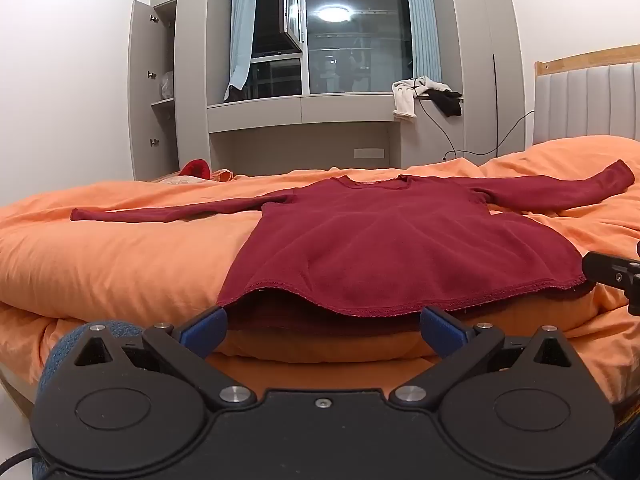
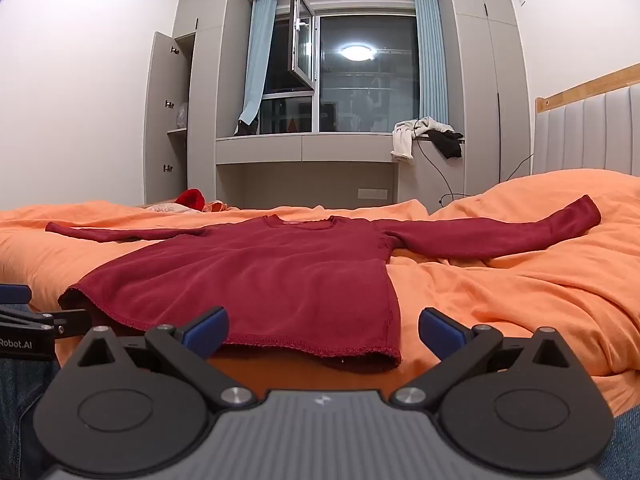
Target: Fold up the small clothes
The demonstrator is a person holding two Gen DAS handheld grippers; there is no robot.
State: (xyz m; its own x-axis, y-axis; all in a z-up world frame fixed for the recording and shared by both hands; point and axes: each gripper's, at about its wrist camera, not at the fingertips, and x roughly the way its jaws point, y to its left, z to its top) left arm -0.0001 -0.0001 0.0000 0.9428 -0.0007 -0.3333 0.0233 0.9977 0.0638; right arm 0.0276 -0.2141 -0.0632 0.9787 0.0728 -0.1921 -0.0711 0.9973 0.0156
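Note:
A dark red long-sleeved top [image 1: 384, 240] [image 2: 272, 276] lies flat on the orange bedding [image 1: 120, 256] [image 2: 500, 300], front up, both sleeves spread out to the sides, hem toward me. My left gripper [image 1: 324, 330] stands open just short of the hem's left half, nothing between its blue pads. Beside it, my right gripper [image 2: 324, 330] is open too, near the hem's right corner, with the cloth lying between and ahead of its fingers, untouched. The right gripper's tip [image 1: 612, 280] shows at the left wrist view's right edge.
A small red garment [image 1: 196, 169] [image 2: 192, 199] and other small clothes lie at the bed's far left edge. Behind the bed are grey wardrobes, a window ledge with white and black clothes [image 1: 428, 98], a cable, and the padded headboard [image 2: 588, 132] at right.

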